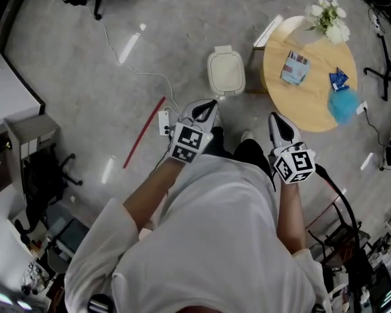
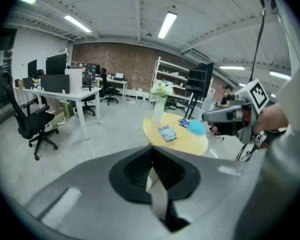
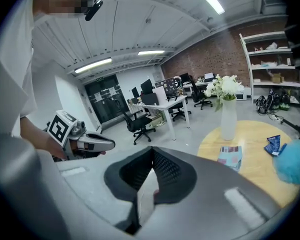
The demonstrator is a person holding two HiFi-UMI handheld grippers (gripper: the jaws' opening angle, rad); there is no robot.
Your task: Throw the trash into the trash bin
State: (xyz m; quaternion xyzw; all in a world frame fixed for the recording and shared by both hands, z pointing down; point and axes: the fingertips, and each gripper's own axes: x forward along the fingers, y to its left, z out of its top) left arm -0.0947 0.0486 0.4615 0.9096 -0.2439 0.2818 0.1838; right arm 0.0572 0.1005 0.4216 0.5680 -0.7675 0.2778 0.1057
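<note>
I hold both tools out in front of my chest, pointing ahead and down. The left tool point(image 2: 151, 156) is clenched: in its own view the two dark pads meet at the tips with nothing caught between them. The right tool point(image 3: 152, 156) is clenched the same way, tips together and empty.

None of the trash is picked up yet. It all lies on the round wooden worktop point(image 1: 313, 119) ahead and to my right. A flat printed packet point(image 1: 294, 67) lies near the middle. A blue wrapper point(image 1: 339, 78) sits towards the right side, and a blue fluffy wad point(image 1: 344, 105) lies just beside it at the rim. A vase of white flowers point(image 1: 328, 19) stands upright at the far edge, apart from the trash.

The white trash bin point(image 1: 226, 72) stands on the floor point(image 1: 85, 77) just beside the worktop's left edge, ahead of the left tool, with its lid down. Left of that tool, a red strip point(image 1: 143, 132) lies on the floor, with a white power strip point(image 1: 163, 121) beside it.
</note>
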